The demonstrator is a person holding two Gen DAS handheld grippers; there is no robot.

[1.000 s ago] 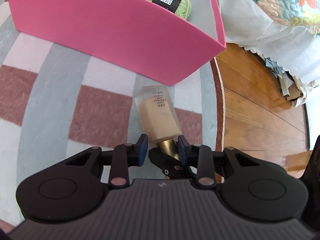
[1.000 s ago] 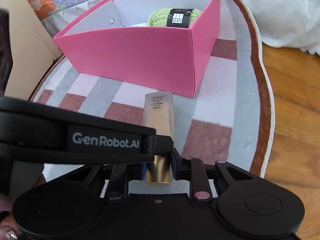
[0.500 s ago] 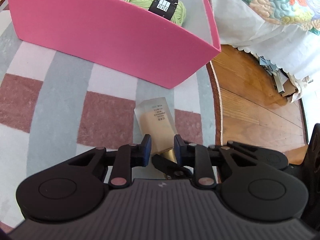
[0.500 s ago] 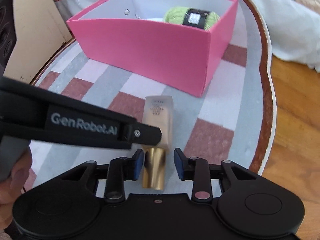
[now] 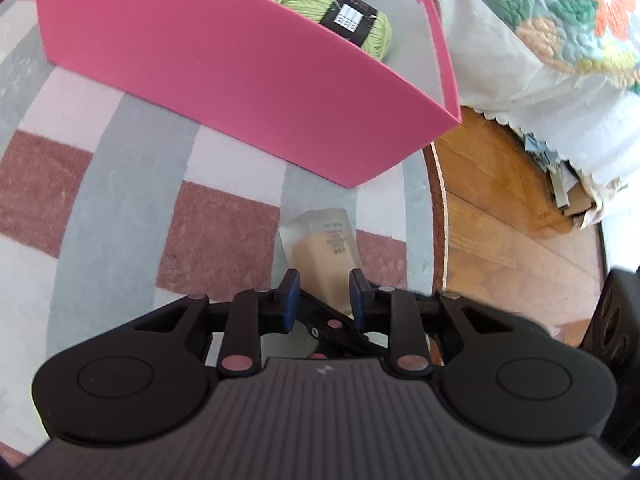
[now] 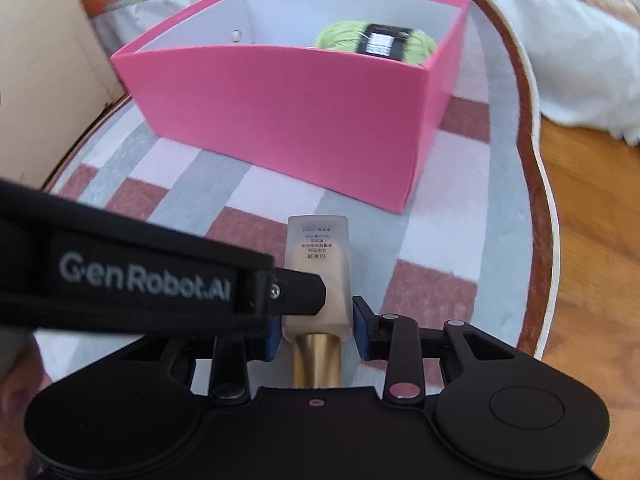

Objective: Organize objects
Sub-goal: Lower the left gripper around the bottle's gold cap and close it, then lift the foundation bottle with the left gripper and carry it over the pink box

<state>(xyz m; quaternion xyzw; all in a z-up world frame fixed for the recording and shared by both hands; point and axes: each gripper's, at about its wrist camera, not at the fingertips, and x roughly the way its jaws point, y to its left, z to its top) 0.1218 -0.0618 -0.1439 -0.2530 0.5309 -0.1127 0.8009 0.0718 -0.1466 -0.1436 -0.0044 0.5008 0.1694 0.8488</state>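
A beige foundation bottle (image 6: 318,276) with a gold cap lies on the checked mat, cap toward me. My right gripper (image 6: 316,330) is shut on the bottle at its shoulder near the cap. My left gripper (image 5: 323,294) is open above the same bottle (image 5: 324,254), which shows between its pads without touching them; it crosses the right wrist view (image 6: 160,284) as a black bar. The pink box (image 6: 288,120) stands beyond the bottle with a green yarn ball (image 6: 376,40) inside; the box (image 5: 224,72) and yarn (image 5: 336,12) also show in the left wrist view.
The mat covers a round table with a brown rim (image 6: 536,152). Wooden floor (image 5: 500,216) lies to the right. A quilted floral bedspread (image 5: 560,20) hangs beyond the box. A beige panel (image 6: 40,80) stands at the left.
My right gripper has moved forward along the bottle and closed on it at the shoulder. My left gripper has lifted and drawn back slightly, staying open.
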